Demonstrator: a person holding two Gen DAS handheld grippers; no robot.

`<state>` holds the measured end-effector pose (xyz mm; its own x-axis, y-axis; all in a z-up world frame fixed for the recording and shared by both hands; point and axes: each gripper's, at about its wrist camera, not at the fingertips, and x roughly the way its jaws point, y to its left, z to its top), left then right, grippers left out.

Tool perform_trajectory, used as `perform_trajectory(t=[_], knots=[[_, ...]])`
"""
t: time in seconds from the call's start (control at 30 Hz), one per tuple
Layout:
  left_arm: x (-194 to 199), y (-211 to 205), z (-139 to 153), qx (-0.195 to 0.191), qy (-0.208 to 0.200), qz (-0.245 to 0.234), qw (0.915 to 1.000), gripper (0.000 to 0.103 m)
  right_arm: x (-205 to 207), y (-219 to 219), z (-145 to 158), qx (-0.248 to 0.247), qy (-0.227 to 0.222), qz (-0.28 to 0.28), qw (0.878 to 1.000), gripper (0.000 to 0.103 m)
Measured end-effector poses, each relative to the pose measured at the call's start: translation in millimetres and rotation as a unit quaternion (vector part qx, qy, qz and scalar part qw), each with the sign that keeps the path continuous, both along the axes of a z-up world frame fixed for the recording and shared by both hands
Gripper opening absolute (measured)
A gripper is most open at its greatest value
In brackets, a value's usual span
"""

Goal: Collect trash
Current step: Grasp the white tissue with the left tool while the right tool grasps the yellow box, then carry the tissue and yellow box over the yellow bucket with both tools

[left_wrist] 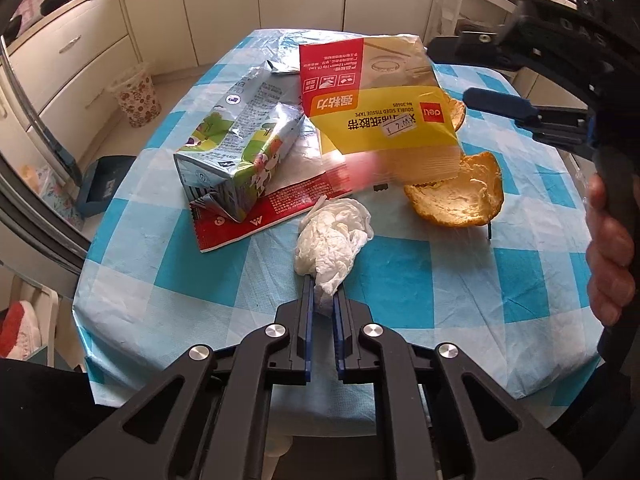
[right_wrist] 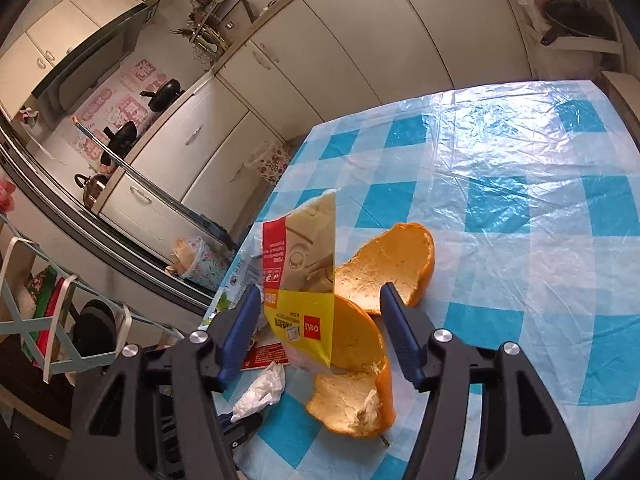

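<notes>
Left gripper (left_wrist: 323, 300): fingers nearly together, clamped on the near tail of a crumpled tissue (left_wrist: 332, 242); the rest of the wad lies on the table ahead of the tips. Right gripper (right_wrist: 320, 332): fingers apart, nothing pressed between the pads. A yellow-and-red tape wrapper (right_wrist: 300, 276) stands between the right fingers, touching neither as far as can be seen; its lower edge is blurred in the left wrist view, and whether it rests on anything I cannot tell. In the left view the wrapper (left_wrist: 376, 104) shows in front of the right fingers (left_wrist: 500, 104), and a hand (left_wrist: 610, 248) grips that tool's handle at the right edge. Below and beside the wrapper lie two pieces of orange peel (right_wrist: 360, 368), pith up, one near and one farther. Left of the tissue: a crushed milk carton (left_wrist: 240, 148) lying on a flat red packet (left_wrist: 256, 216). All rest on a blue-and-white checked tablecloth (left_wrist: 460, 280) under clear plastic. Beyond the table, on the floor by cream cabinets (left_wrist: 224, 4), stands a floral bin (left_wrist: 136, 98) lined with a bag.
</notes>
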<state>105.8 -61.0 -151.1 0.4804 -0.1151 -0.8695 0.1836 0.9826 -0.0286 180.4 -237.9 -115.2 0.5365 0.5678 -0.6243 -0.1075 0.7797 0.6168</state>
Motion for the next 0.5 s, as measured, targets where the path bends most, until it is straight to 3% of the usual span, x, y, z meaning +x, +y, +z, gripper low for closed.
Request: perform_trajectory(t=[0.13, 0.17, 0.2, 0.27, 0.5], knots=[[2, 4, 0, -0.005, 0.001, 0.000, 1.0000, 0.008, 17, 7, -20, 0.015, 0.018, -0.006, 1.000, 0.060], [2, 5, 0, -0.006, 0.001, 0.000, 1.0000, 0.008, 20, 9, -23, 0.024, 0.018, -0.006, 1.000, 0.052], [3, 6, 0, -0.007, 0.001, 0.001, 1.0000, 0.008, 21, 10, -25, 0.037, 0.016, 0.002, 0.999, 0.031], [4, 8, 0, -0.008, 0.000, 0.002, 1.0000, 0.008, 19, 12, -21, 0.059, 0.003, 0.016, 0.998, 0.006], [1, 9, 8, -0.031, -0.009, 0.002, 0.9995, 0.006, -11, -15, 31, 0.121, -0.084, 0.008, 0.989, 0.003]])
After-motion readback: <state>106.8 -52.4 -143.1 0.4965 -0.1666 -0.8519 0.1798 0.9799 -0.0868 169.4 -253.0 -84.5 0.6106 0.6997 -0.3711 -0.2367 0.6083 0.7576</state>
